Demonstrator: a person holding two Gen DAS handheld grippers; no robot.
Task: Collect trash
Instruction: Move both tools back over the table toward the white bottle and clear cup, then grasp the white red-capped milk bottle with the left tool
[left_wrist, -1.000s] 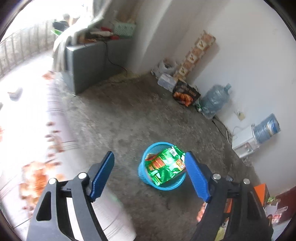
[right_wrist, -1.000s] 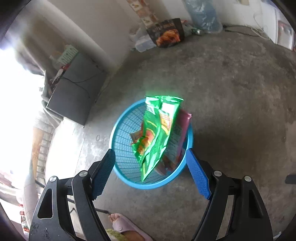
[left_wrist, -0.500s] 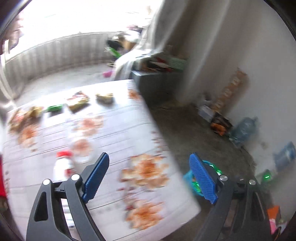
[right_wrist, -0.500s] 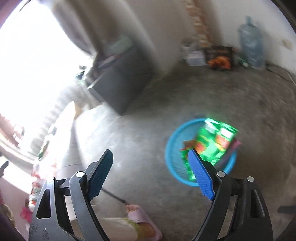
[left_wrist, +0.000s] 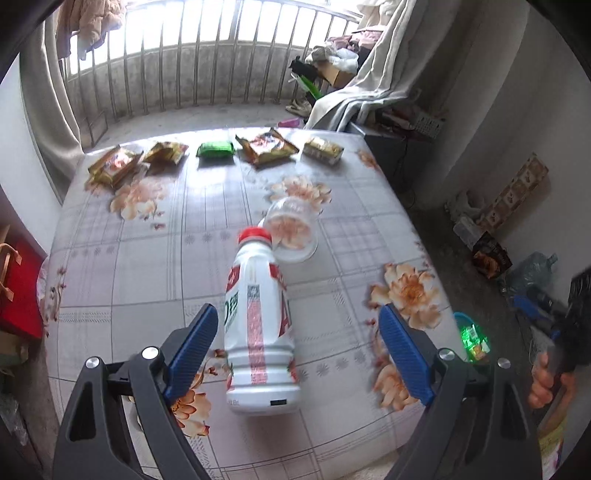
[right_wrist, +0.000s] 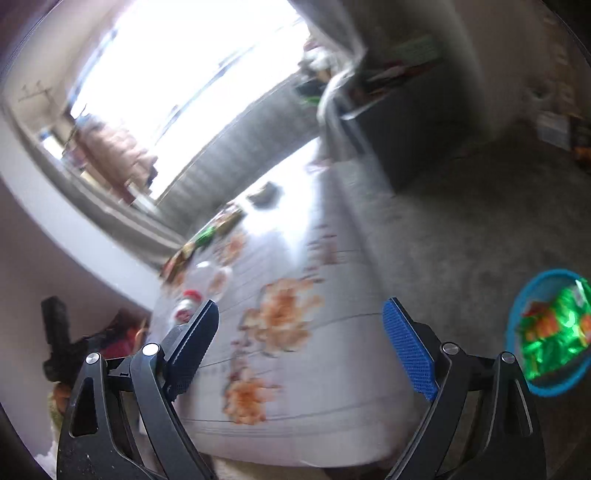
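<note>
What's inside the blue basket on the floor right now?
The blue basket holds a shiny green snack bag with orange-red print. The bag covers most of the inside, so anything beneath it, and the basket's bottom, cannot be seen.

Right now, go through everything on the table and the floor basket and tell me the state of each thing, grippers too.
white bottle: lying on its side, red cap on
clear cup: tipped over, empty
snack packets: lying in a row at the far edge
blue basket: upright, holding wrappers
left gripper: open, nothing gripped
right gripper: open, empty
</note>
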